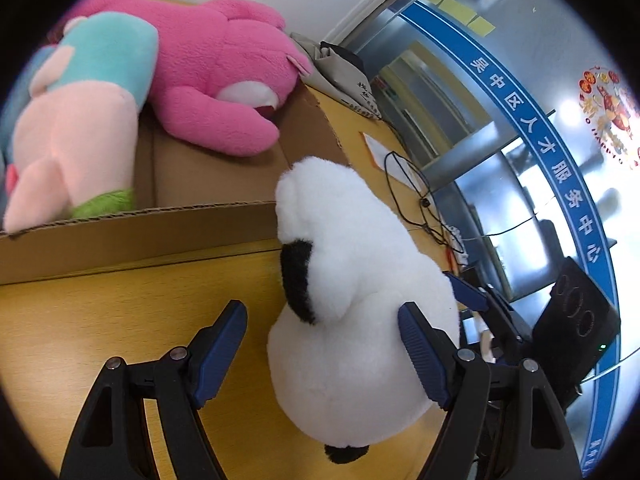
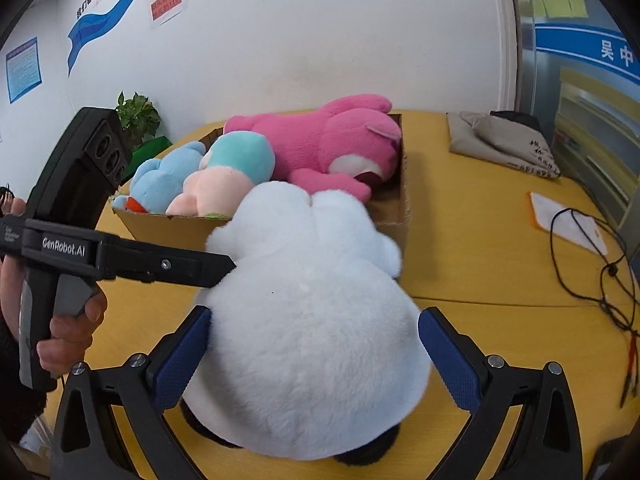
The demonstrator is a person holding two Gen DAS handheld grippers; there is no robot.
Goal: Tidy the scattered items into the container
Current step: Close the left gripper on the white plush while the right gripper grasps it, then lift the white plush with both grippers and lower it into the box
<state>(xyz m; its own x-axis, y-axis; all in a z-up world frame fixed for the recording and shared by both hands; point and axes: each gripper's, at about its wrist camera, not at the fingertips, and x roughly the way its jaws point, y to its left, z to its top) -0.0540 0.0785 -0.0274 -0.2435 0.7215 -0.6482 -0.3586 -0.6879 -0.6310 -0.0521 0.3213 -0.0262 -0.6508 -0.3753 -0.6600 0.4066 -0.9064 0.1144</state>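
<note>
Between both tongs point(image 2: 314, 354): white plush point(image 2: 304, 320)

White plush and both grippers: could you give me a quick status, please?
Both grippers open, straddling white plush. Plush on table beside cardboard box. Nothing blocking.

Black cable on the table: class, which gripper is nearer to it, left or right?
Right. The right gripper straddles the white plush, with the black cable off to its right; the left gripper is on the plush's opposite side.
</note>
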